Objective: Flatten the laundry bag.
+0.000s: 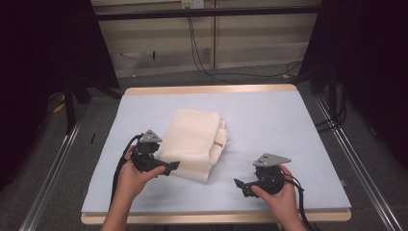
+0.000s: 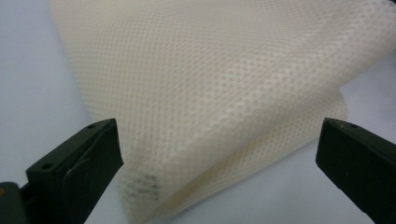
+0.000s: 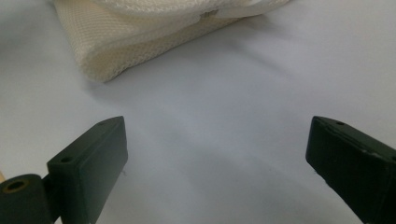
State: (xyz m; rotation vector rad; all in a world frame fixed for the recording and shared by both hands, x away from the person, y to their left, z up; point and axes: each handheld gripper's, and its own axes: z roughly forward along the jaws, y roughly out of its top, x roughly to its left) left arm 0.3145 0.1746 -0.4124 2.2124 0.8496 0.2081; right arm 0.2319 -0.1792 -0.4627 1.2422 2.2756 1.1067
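Observation:
A folded cream mesh cloth [image 1: 195,142] lies in the middle of the pale blue table [image 1: 269,115]. My left gripper [image 1: 172,166] is at the cloth's near-left edge, held in a hand. Its jaws stand wide open, and a corner of the cloth [image 2: 219,107] lies between and beyond them without being pinched. My right gripper [image 1: 239,185] is near the table's front right, apart from the cloth, pointing left. Its jaws stand wide open over bare table, with the cloth's folded end [image 3: 140,42] farther off.
A wooden rim [image 1: 211,89] borders the table's far edge and front edge. Metal rails [image 1: 53,163] run along both sides. Dark curtains and cables are behind. Bare table lies right of the cloth and between the two grippers.

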